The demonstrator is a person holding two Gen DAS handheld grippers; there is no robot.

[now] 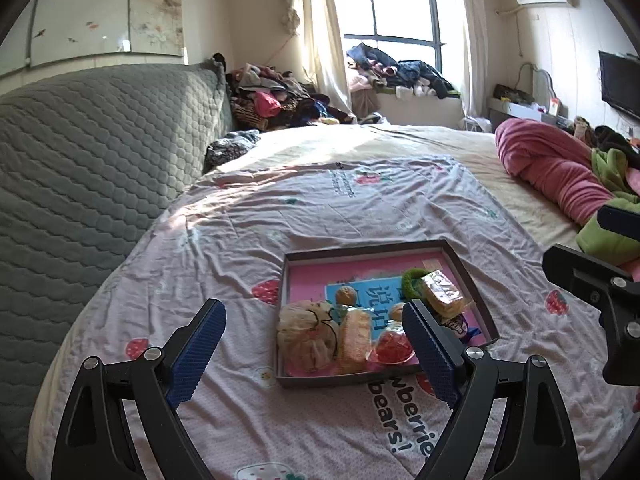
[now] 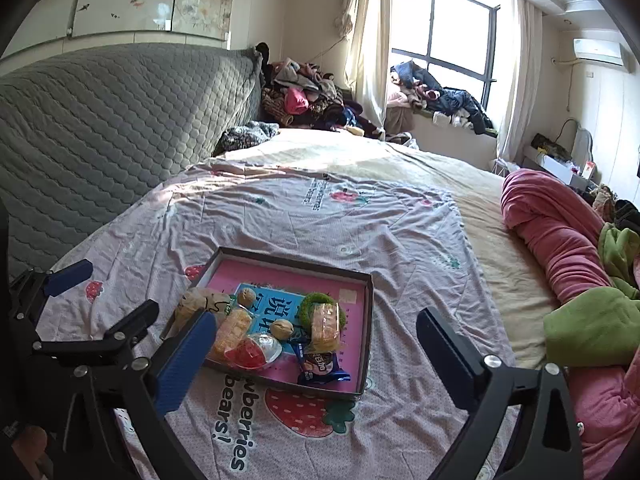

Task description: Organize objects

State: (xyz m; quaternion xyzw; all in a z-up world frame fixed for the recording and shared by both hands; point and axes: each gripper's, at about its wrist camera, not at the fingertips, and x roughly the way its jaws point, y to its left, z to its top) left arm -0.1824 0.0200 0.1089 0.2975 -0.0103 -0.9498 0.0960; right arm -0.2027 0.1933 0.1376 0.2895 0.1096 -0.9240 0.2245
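Observation:
A shallow tray [image 1: 360, 249] [image 2: 296, 262] with a pink floor lies on the strawberry-print sheet. It holds a cream pouch [image 1: 304, 336], two walnuts [image 2: 247, 296], a yellow wrapped cake [image 1: 354, 336], a red jelly cup [image 2: 254, 350], a green ring [image 2: 310, 306], a clear-wrapped biscuit [image 2: 326, 326] and a blue snack packet [image 2: 320, 364]. My left gripper [image 1: 314, 316] hovers open above the tray's near edge, nothing between its blue pads. My right gripper [image 2: 316, 320] is also open and empty, raised in front of the tray, beside the left one.
A grey quilted headboard [image 1: 100, 152] bounds the bed on the left. A rolled pink blanket [image 1: 552, 168] and green cloth [image 2: 592, 324] lie on the right. Clothes are piled [image 1: 280, 96] in the far corner and on the window sill.

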